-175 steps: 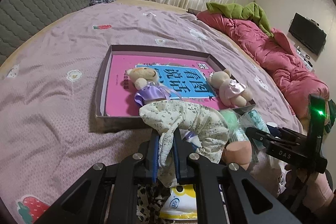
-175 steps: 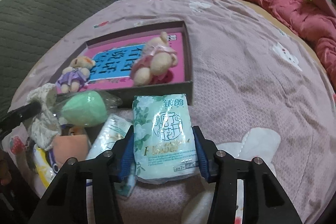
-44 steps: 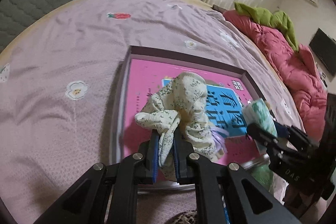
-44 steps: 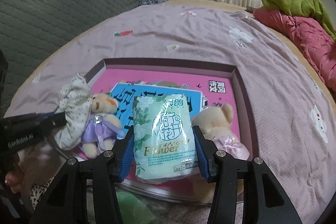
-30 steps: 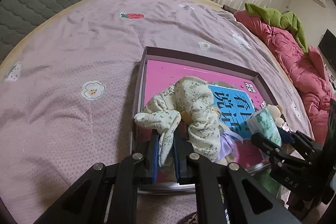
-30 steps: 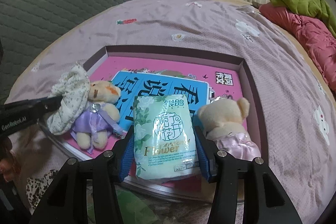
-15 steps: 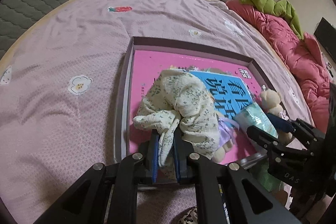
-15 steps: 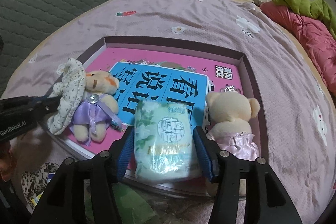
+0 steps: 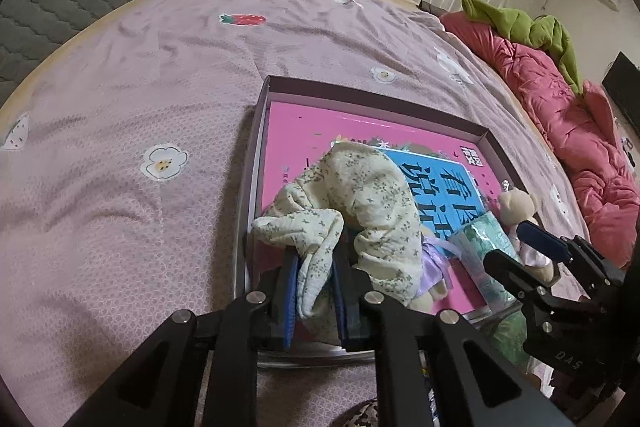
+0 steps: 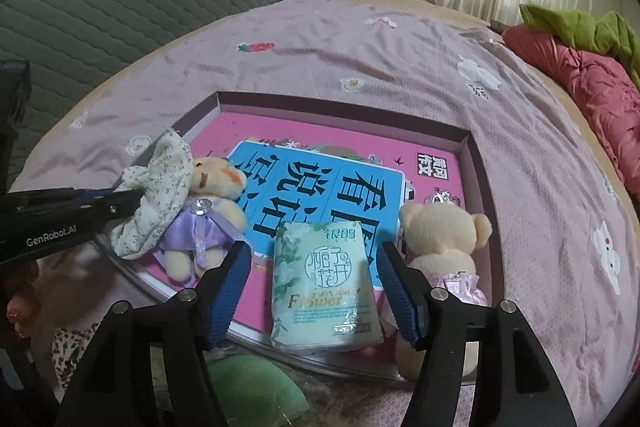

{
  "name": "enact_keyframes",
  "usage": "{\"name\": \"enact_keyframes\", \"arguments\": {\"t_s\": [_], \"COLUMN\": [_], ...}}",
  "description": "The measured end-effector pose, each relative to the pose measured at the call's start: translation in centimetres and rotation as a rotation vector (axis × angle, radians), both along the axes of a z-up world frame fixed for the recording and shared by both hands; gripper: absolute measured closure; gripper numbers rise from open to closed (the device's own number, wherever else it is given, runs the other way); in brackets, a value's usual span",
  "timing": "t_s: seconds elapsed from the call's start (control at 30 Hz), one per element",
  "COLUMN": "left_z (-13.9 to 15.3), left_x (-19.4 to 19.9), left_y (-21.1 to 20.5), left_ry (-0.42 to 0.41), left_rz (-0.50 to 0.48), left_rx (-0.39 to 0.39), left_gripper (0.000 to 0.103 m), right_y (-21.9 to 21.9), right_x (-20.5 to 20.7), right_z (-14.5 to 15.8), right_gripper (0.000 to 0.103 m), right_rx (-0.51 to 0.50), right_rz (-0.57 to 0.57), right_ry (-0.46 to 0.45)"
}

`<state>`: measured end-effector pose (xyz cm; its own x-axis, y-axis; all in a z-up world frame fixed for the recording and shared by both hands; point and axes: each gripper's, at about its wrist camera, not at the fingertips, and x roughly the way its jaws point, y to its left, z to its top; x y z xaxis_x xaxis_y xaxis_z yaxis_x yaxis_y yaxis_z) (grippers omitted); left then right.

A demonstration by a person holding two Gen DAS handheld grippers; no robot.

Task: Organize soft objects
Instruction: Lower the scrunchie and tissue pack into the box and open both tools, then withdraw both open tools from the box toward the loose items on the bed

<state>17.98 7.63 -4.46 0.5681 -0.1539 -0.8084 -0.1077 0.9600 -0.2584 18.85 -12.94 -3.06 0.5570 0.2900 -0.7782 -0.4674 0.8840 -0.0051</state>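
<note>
While the right gripper (image 10: 314,277) is spreading its blue-padded jaws apart, the pale green plastic-wrapped pack of tissues (image 10: 324,285) is lying free between them on the pink floor of the shallow grey cardboard box (image 10: 476,163), no pad touching it. It is sitting near the box's front edge, between the cream teddy bear in a purple dress (image 10: 200,219) and the cream teddy bear in a pink dress (image 10: 440,239). So that pack is looking delivered, where a second and a half ago it was being carried upright in a firm pinch.

Over at the left gripper (image 9: 314,287), the jaws are just starting to ease but are standing narrow, with the cream floral-print cloth (image 9: 360,195) bunched between the pads and draping over the purple bear. That piece seems next to be let go.
</note>
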Motion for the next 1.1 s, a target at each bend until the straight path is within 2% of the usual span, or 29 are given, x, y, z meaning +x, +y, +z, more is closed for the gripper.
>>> {"name": "enact_keyframes", "arguments": {"t_s": [0.2,0.67,0.87,0.9,1.0,1.1], "left_z": [0.8,1.6,2.9,3.1,3.6,4.0], "left_x": [-0.2,-0.5,-1.1,-1.2,-1.4,-1.7], "left_y": [0.3,0.5,0.2,0.2,0.3,0.2], "left_ry": [-0.034,-0.07,-0.139,-0.149,-0.175,-0.193], "left_rz": [0.006,0.016,0.016,0.012,0.006,0.007], "left_rx": [-0.015,0.023,0.056,0.051,0.037,0.051], "left_gripper": [0.066,0.065,0.064,0.064,0.052,0.051], "right_y": [-0.3,-0.6,-0.8,-0.9,-1.2,-1.4], "right_x": [0.0,-0.1,-0.4,-0.4,-0.5,-0.6], "right_z": [0.2,0.8,1.5,1.7,2.1,2.4], "right_gripper": [0.035,0.033,0.03,0.03,0.03,0.03], "right_rx": [0.004,0.021,0.034,0.038,0.05,0.049], "right_rz": [-0.001,-0.004,-0.005,-0.007,-0.015,-0.025], "right_ry": [-0.004,-0.032,-0.073,-0.079,-0.098,-0.116]}}
